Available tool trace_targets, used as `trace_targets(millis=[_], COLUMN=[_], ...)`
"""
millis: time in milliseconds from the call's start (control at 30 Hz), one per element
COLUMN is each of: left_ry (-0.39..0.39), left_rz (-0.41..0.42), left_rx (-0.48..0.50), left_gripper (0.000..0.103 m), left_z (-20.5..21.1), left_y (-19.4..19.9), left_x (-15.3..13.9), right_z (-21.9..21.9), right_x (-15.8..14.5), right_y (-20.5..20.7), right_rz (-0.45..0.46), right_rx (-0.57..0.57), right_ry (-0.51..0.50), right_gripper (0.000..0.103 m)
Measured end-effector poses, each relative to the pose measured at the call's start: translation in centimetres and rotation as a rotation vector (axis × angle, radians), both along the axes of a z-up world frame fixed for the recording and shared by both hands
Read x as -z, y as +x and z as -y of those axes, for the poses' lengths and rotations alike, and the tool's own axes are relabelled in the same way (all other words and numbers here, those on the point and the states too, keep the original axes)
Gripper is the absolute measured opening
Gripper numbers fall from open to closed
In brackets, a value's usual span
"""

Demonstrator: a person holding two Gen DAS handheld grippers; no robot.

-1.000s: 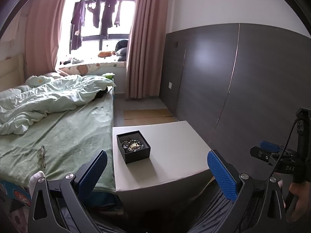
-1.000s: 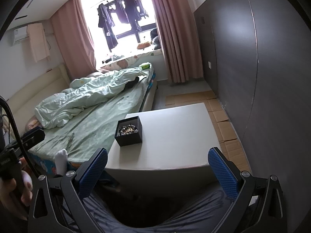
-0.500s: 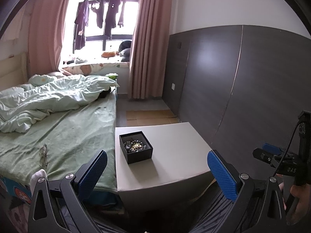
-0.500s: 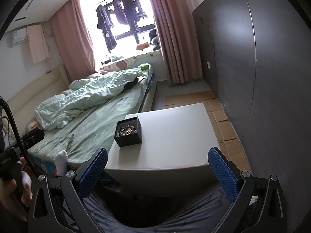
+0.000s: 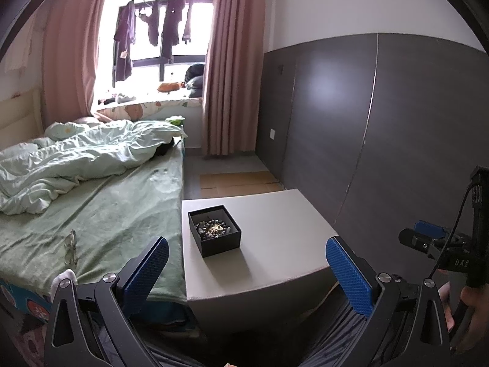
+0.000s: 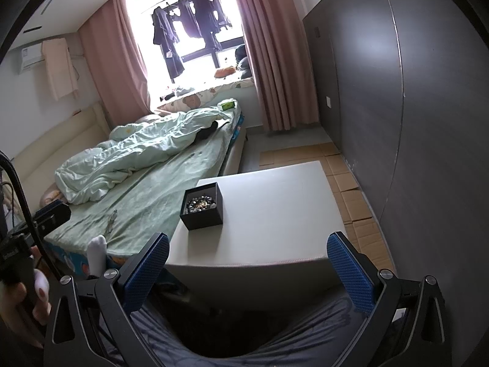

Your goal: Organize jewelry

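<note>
Black jewelry box (image 5: 214, 234), lid off, sits on the white table (image 5: 275, 238), close to the table's bed-side edge and well short of my grippers. Inside is a pile of beaded jewelry (image 5: 213, 230), dark and pale beads mixed; can't tell single pieces. From the right wrist view the same box (image 6: 202, 209) is left of centre, on the tabletop (image 6: 275, 214). My left gripper (image 5: 246, 270) is spread wide, blue pads empty, hanging off the table's near edge. My right gripper (image 6: 247, 270) is wide too, nothing between the fingers, also back from the table. Bed (image 5: 107, 214) with green sheet touches the table's left side; glasses (image 5: 71, 247) lie on the sheet, rumpled quilt (image 5: 76, 159) further back. White sock (image 6: 97, 255) shows at the bed's near edge. Pink curtains (image 5: 229, 76) and hanging clothes (image 5: 152, 33) at the window. Grey panelled wall (image 5: 366, 122) on the right, cardboard (image 6: 351, 180) on the floor.
</note>
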State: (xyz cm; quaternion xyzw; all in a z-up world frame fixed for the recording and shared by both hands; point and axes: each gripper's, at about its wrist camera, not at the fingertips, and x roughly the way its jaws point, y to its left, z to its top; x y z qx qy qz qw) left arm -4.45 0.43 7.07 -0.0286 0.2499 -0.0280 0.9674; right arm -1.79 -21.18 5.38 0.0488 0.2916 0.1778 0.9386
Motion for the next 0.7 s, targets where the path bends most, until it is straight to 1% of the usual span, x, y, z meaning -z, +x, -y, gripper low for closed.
trace_targets(millis=[133, 433, 700], left_ry=[-0.004, 0.034, 0.048], left_rz=[-0.008, 0.025, 0.022], left_rx=[-0.003, -0.015, -0.024], left_gripper=[0.103, 0.103, 0.103], left_z=[-0.06, 0.48, 0.46], left_y=[0.1, -0.49, -0.45], left_x=[0.18, 0.04, 0.12], right_z=[0.0, 0.11, 0.0], right_x=[0.02, 0.51, 0.96], right_y=[0.02, -0.11, 0.37], right_rz=[-0.001, -0.014, -0.026], right_rx=[-0.001, 0.0, -0.002], right_ry=[-0.001, -0.001, -0.004], right_gripper=[0.103, 0.103, 0.103])
